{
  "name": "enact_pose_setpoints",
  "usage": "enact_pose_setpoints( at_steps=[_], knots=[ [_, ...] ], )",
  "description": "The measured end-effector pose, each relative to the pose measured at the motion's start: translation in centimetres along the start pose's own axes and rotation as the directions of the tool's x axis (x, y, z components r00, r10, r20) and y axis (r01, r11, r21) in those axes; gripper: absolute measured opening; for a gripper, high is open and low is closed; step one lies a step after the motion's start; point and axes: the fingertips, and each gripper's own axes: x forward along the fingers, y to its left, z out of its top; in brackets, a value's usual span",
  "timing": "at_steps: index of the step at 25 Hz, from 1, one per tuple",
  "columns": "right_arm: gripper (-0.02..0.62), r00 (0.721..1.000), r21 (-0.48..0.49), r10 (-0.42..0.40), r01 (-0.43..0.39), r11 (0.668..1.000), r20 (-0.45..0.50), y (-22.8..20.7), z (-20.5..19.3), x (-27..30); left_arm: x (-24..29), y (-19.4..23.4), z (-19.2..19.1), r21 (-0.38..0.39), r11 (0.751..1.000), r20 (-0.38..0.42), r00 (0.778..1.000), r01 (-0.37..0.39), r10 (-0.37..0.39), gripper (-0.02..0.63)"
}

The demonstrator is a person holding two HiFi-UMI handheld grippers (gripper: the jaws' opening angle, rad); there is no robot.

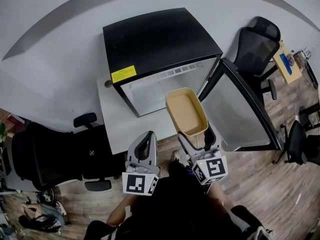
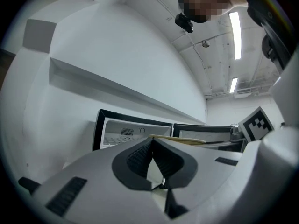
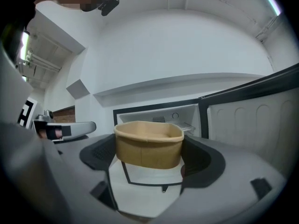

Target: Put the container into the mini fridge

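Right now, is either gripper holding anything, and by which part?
The right gripper clamps the tan container by its side walls; the left gripper is shut, empty.

Mini fridge (image 1: 160,39) interior mostly hidden under its top, yellow label (image 1: 123,74) print unreadable

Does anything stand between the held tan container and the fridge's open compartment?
Nothing visible does. The door of the black mini fridge is swung open to the right, and the tan paper container in the right gripper faces the open white compartment.
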Motion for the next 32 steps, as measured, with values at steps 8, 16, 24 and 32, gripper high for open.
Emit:
enact_pose_setpoints(
  at_steps=[8, 16, 24, 32],
  knots=[
    [0.451, 0.999, -0.031, 0.042, -0.042, 0.999, -0.006, -4.7, 1.3, 3.8, 5.6, -0.3, 0.4, 0.012, 0.997, 0.013, 0.997, -0.073, 0.073, 0.009],
    [0.451, 0.997, -0.082, 0.077, -0.077, 0.994, 0.005, -7.5, 2.3, 7.3, 8.2, -0.7, 0.5, 0.024, 0.99, 0.014, 0.99, -0.141, 0.141, 0.009],
    [0.451, 0.997, -0.124, 0.078, -0.075, 0.989, 0.02, -8.2, 3.4, 11.3, 9.5, 0.1, 1.2, 0.038, 0.989, 0.026, 0.989, -0.146, 0.145, 0.009],
    [0.451, 0.998, -0.136, 0.068, -0.066, 0.989, 0.011, -8.0, 3.4, 16.0, 11.1, 2.4, 1.4, 0.03, 0.991, 0.035, 0.991, -0.129, 0.128, 0.009]
  ],
)
